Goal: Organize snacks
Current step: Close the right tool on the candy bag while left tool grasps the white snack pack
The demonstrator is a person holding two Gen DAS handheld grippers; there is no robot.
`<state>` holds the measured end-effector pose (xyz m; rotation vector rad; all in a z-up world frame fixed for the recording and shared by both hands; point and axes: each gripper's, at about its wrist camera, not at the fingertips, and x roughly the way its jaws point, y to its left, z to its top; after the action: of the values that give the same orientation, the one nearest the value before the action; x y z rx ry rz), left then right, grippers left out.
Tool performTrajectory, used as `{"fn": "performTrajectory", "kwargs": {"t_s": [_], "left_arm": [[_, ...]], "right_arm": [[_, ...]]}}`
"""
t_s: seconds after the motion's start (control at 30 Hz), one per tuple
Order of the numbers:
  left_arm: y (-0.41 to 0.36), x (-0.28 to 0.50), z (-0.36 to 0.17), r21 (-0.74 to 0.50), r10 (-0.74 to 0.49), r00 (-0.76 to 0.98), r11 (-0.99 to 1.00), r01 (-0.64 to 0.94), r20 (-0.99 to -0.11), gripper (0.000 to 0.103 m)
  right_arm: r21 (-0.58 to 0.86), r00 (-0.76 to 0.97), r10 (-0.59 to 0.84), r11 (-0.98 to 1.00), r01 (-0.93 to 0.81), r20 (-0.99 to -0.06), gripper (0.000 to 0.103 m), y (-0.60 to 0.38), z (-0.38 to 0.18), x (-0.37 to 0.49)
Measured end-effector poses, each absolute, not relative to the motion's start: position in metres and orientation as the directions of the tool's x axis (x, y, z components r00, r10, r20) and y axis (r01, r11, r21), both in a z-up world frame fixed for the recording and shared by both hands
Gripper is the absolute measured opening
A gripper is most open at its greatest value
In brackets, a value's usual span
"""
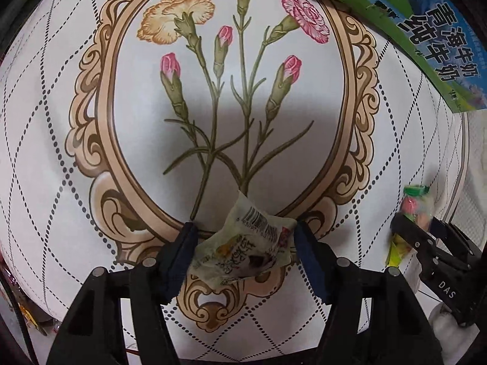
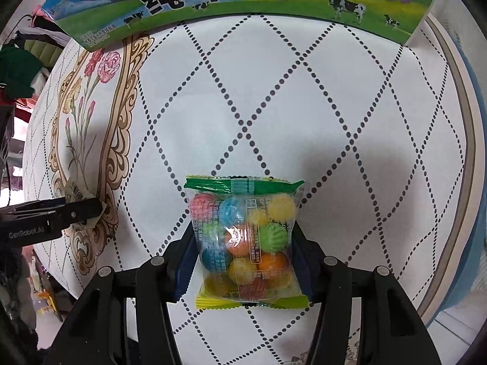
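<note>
Worktop (image 2: 350, 115): round, covered in a white quilt-pattern cloth with a printed carnation medallion; it carries everything here.

Milk carton (image 2: 237, 3): the largest thing, a green-and-blue printed box standing at the far edge of the worktop. It looks like stiff cardboard, probably the heaviest item, and likely the place the snacks are meant to go, though its opening is not in view.

Candy bag (image 2: 245, 240): a clear pouch of coloured balls with a green seal at the top and a yellow seal at the bottom, over the right part of the worktop, well short of the carton. Judged light; the film is slick and crinkly and the hard balls inside shift, so a grip across the filled middle seems steadier than one on a thin seal.

Right tongs (image 2: 243, 249): closed on the candy bag, pads pressing its two sides.

Pale snack packet (image 1: 243, 243): small, crumpled, barcode showing, over the near rim of the medallion. Judged very light and soft; it dents under pressure, so a gentle pinch should do.

Left tongs (image 1: 243, 245): narrowed onto that packet, gripping it by both sides.
</note>
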<state>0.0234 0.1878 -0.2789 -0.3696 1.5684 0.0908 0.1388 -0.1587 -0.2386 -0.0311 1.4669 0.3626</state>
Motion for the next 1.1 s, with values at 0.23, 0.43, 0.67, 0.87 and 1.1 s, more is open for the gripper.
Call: {"fn": "performTrajectory", "kwargs": {"t_s": [0.23, 0.43, 0.67, 0.87, 1.1], "left_arm": [[0.149, 0.006, -0.272, -0.127, -0.130, 0.003, 0.961, -0.244, -0.991, 0.064], [0.127, -0.003, -0.272, -0.082, -0.082, 0.013, 0.968, -0.239, -0.997, 0.057], [0.124, -0.005, -0.250, -0.078, -0.074, 0.023, 0.964, -0.255, -0.997, 0.049], [0.139, -0.008, -0.258, -0.278, -0.281, 0.037, 0.907, -0.316, -0.959, 0.076], [0.128, -0.004, -0.256, -0.245, -0.255, 0.000, 0.928, -0.282, -0.967, 0.072]], "right_arm": [[0.193, 0.050, 0.212, 0.948, -0.253, -0.976, 0.064, -0.157, -0.251, 0.142], [0.173, 0.053, 0.194, 0.948, -0.268, -0.980, 0.064, -0.151, -0.261, 0.143], [0.153, 0.081, 0.182, 0.947, -0.283, -0.980, 0.059, -0.143, -0.261, 0.138], [0.198, 0.065, 0.220, 0.949, -0.246, -0.973, 0.060, -0.146, -0.260, 0.133], [0.174, 0.067, 0.199, 0.947, -0.269, -0.978, 0.064, -0.135, -0.265, 0.134]]}}
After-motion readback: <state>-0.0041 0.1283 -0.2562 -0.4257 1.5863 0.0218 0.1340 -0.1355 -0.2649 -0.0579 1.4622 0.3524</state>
